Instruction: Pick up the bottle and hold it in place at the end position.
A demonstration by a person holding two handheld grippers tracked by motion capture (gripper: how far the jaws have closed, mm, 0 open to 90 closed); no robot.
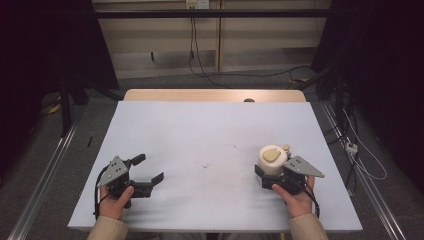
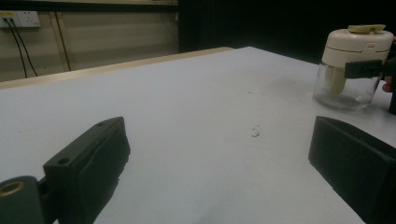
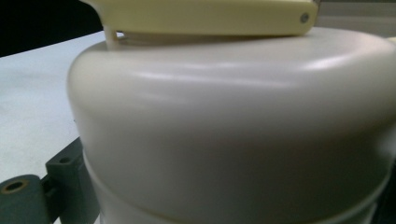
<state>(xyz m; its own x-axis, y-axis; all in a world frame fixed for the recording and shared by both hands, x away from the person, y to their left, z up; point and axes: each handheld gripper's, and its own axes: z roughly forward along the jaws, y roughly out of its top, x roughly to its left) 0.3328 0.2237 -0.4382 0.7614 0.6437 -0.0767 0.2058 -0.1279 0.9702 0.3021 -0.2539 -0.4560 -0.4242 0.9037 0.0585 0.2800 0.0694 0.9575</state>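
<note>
One grasp done: right tongs (image 1: 274,169) clamp the clear glass jar with cream plastic lid (image 1: 272,159) standing on the white bench (image 1: 210,140), left tongs (image 1: 150,169) wide and idle, lid not yet off.

We find no text, label, brand, number or sign that we can read, neither on the jar (image 2: 350,65) nor on the table (image 1: 210,145).
</note>
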